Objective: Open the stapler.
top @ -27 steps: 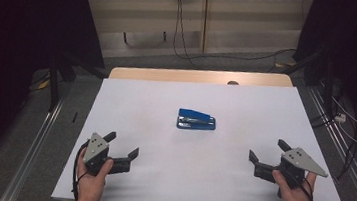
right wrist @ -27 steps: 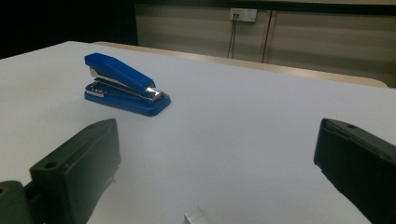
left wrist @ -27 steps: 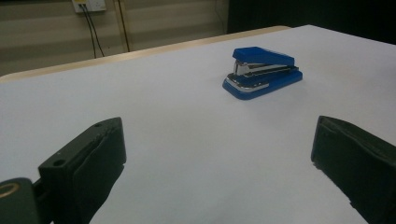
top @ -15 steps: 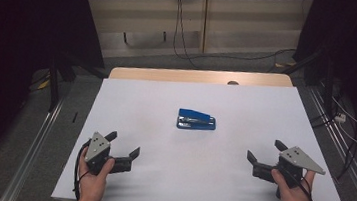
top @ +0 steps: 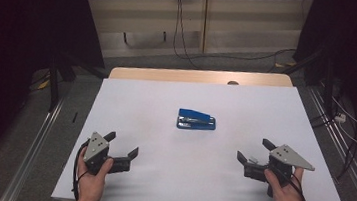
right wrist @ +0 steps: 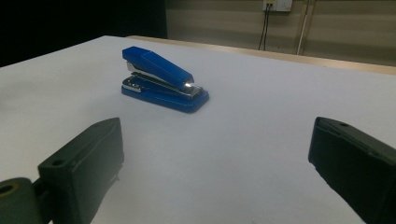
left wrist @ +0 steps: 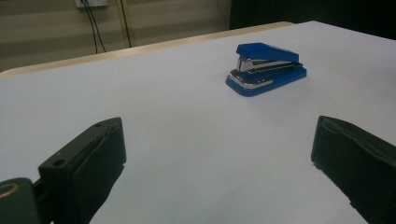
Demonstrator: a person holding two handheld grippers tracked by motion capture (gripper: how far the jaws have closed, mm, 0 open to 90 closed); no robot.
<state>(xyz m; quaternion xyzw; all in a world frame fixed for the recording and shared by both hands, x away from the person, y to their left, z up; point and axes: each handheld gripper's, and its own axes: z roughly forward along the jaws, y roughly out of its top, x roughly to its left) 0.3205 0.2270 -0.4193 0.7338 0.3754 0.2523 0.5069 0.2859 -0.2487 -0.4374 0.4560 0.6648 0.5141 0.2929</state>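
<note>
Blue stapler (top: 196, 120) sits mid-counter (top: 157, 189); left gripper (top: 121, 151) and right gripper (top: 254, 152) both wide open, empty — should approach level, jaws straddling its long sides.

No writing, label, brand, number or sign can be read anywhere: the blue stapler (top: 196, 120) carries no legible mark, and the white table (top: 167, 94) and the far wall are unmarked.

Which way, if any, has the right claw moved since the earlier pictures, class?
Yes. The right claw has shifted slightly left, toward the table's middle and the stapler, which has stayed put. Its jaws stand open.
</note>
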